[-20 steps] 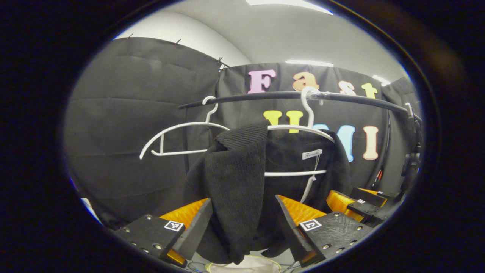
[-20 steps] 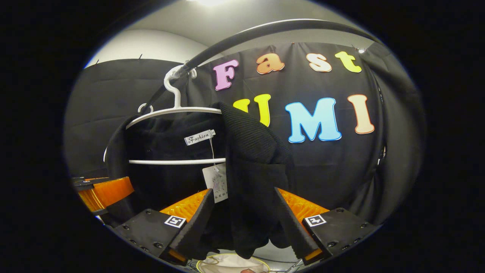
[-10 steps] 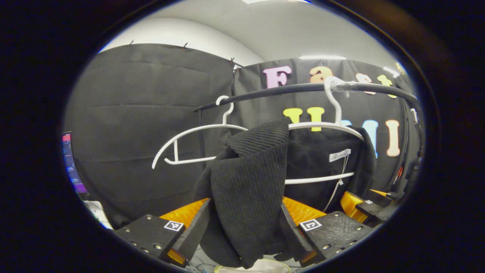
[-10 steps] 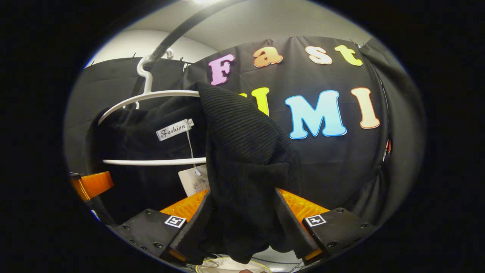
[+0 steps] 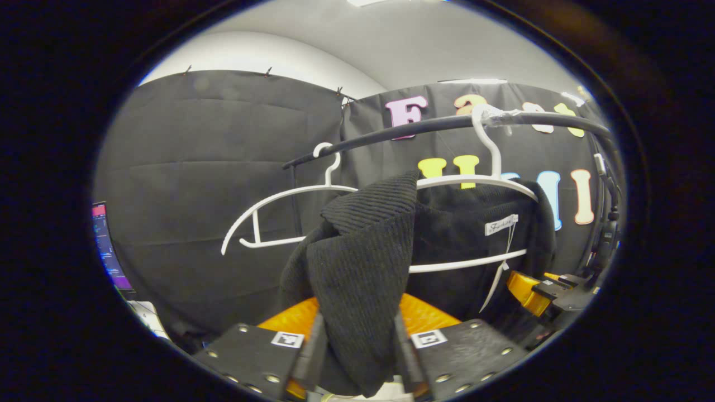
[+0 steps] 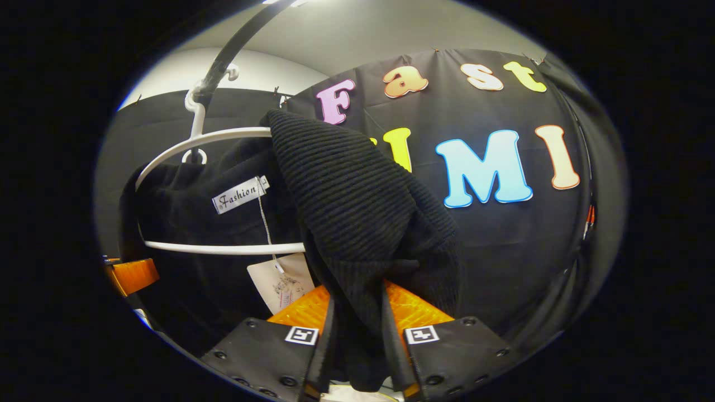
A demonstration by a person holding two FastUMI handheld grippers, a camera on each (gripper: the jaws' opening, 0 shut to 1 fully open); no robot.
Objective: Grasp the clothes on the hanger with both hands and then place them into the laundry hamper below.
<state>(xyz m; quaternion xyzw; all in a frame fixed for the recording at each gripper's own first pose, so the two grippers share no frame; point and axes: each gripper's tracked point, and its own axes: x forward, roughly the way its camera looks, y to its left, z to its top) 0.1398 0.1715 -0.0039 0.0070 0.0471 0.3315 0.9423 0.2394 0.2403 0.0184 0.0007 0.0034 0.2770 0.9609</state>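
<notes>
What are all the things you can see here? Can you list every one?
Black knit garment: one, black, draped on the nearer white hanger, its two sides pinched in the jaws.
White hangers: two, white, hooked on the rail; one carries the garment, one hangs bare behind it.
Rail: one, black, running overhead.
Neck label: one, white, inside the garment's collar.
Paper tag: one, pale, dangling on a string below the label.
Screen: one, lit, far edge of the left gripper view.
Left gripper: shut on the garment.
Right gripper: shut on the garment.

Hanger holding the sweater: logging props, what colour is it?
White hanger; clearest in the right gripper view.
</notes>
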